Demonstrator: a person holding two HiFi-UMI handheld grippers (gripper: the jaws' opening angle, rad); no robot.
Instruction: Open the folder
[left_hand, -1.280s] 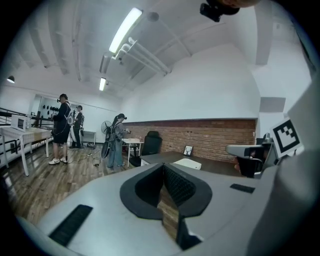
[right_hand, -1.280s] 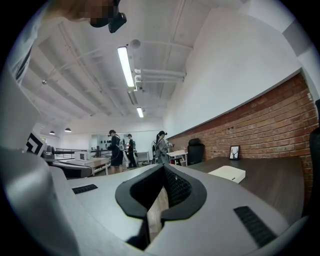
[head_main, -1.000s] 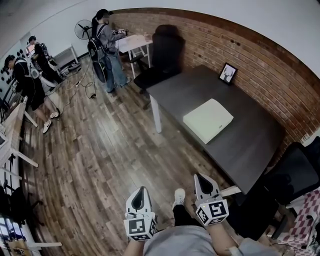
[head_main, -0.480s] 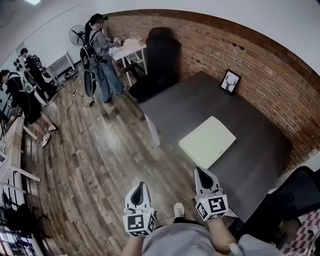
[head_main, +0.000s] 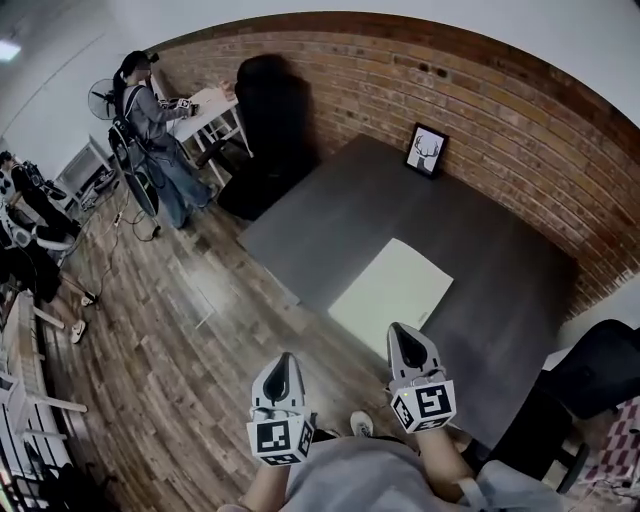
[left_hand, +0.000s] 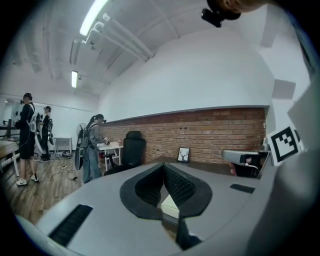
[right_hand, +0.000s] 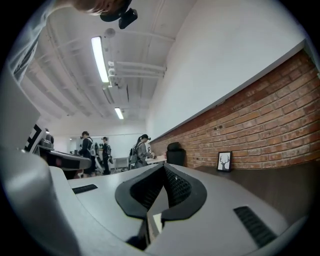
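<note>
A pale cream folder (head_main: 391, 290) lies closed and flat near the front-left edge of the dark grey table (head_main: 500, 280). My right gripper (head_main: 402, 338) hovers at that table edge just short of the folder, jaws shut and empty. My left gripper (head_main: 284, 365) is also shut and empty, lower left over the wooden floor. In the left gripper view the folder's corner (left_hand: 170, 204) shows beyond the closed jaws (left_hand: 163, 172). The right gripper view looks level along its shut jaws (right_hand: 163, 175) over the table.
A framed deer picture (head_main: 427, 150) stands at the table's back by the brick wall. A black office chair (head_main: 270, 120) stands at the table's far-left end, another (head_main: 600, 365) at the right. A person (head_main: 150, 130) stands at a small white table further left.
I have walked up to the table: both grippers, still shut, have come closer to the folder, and the table and folder now sit nearer the middle of the head view.
</note>
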